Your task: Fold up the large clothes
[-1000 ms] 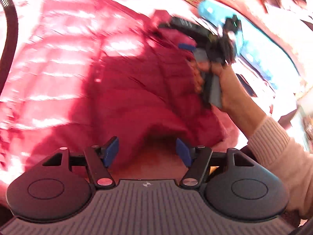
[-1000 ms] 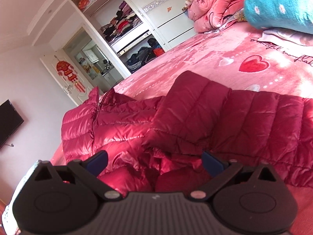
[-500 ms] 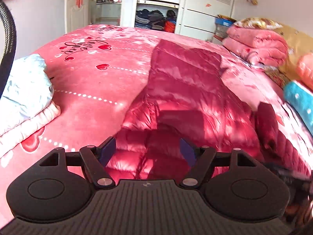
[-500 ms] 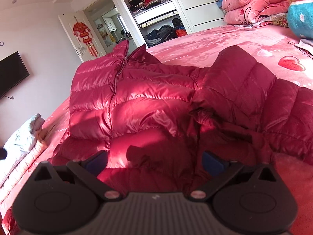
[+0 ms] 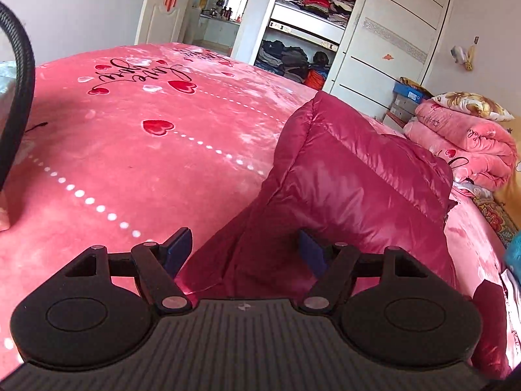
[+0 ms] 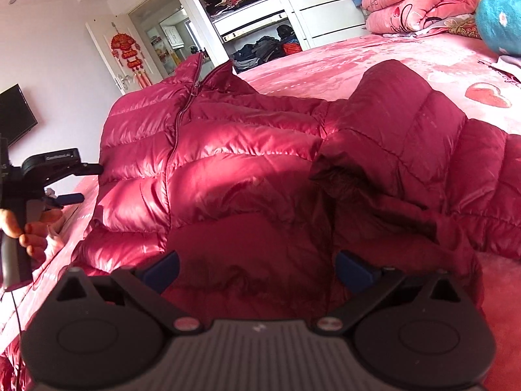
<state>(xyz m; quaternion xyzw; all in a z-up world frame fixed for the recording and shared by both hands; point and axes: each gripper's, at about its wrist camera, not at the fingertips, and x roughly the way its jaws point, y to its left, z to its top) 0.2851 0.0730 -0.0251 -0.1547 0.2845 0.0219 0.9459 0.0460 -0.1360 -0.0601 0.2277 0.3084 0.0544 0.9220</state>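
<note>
A dark red quilted down jacket (image 6: pixel 228 163) lies front up on the pink bed, zipper closed, one sleeve (image 6: pixel 423 150) lying out to the right. My right gripper (image 6: pixel 257 268) is open, its jaws straddling the jacket's lower hem. In the left wrist view the jacket's other sleeve (image 5: pixel 351 176) stretches away ahead. My left gripper (image 5: pixel 244 251) is open over that sleeve's near end, empty. The left gripper also shows in the right wrist view (image 6: pixel 65 182), held in a hand beside the jacket's left edge.
The pink heart-print bedspread (image 5: pixel 130 150) covers the bed. Folded pink quilts (image 5: pixel 465 143) and a teal pillow (image 6: pixel 501 22) lie at the head end. An open wardrobe (image 5: pixel 309 19) and a door stand beyond the bed. A black cable (image 5: pixel 19 91) hangs at left.
My left gripper has swung from the jacket's body out to its left side, now facing along the sleeve. My right gripper has moved closer to the hem. Both stay open.
</note>
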